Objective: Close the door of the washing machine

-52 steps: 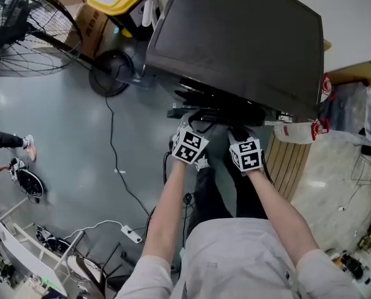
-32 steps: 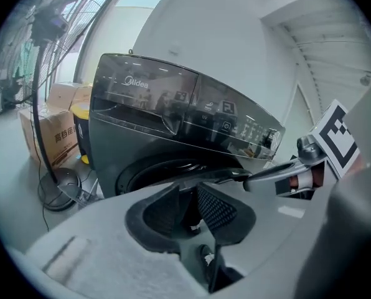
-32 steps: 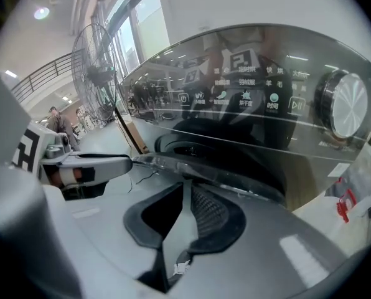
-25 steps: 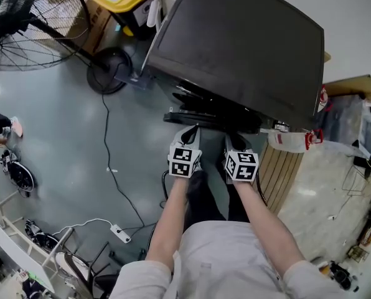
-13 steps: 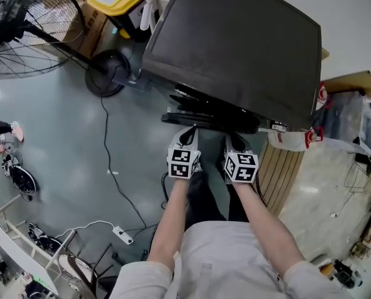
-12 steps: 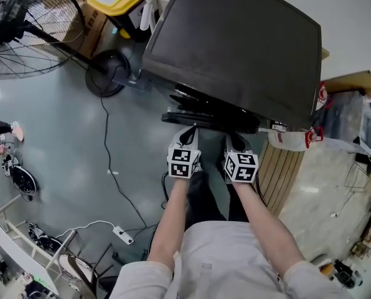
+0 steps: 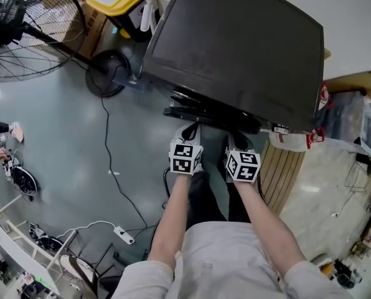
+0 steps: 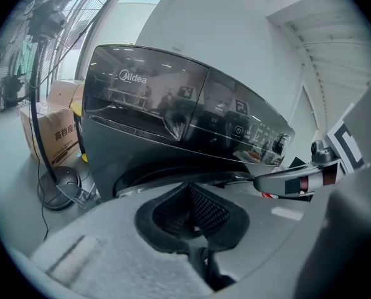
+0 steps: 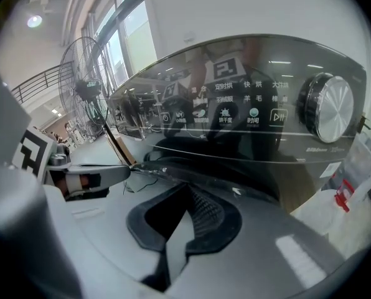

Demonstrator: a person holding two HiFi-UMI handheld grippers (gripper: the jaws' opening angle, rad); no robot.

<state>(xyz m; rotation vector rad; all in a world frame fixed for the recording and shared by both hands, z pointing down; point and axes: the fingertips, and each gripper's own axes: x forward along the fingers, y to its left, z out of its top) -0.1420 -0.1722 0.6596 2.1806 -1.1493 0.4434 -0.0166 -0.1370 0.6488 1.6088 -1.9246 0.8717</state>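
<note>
Hovering side by side before the dark washing machine [image 7: 235, 42], the left gripper [image 7: 189, 131] and right gripper [image 7: 237, 139] are both closed and empty, near its door [image 7: 201, 113], which juts from the front.

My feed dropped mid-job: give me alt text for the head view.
Two forearms hold the left gripper and right gripper side by side at the front of a dark washing machine. A fan and a cable are on the floor at left.
</note>
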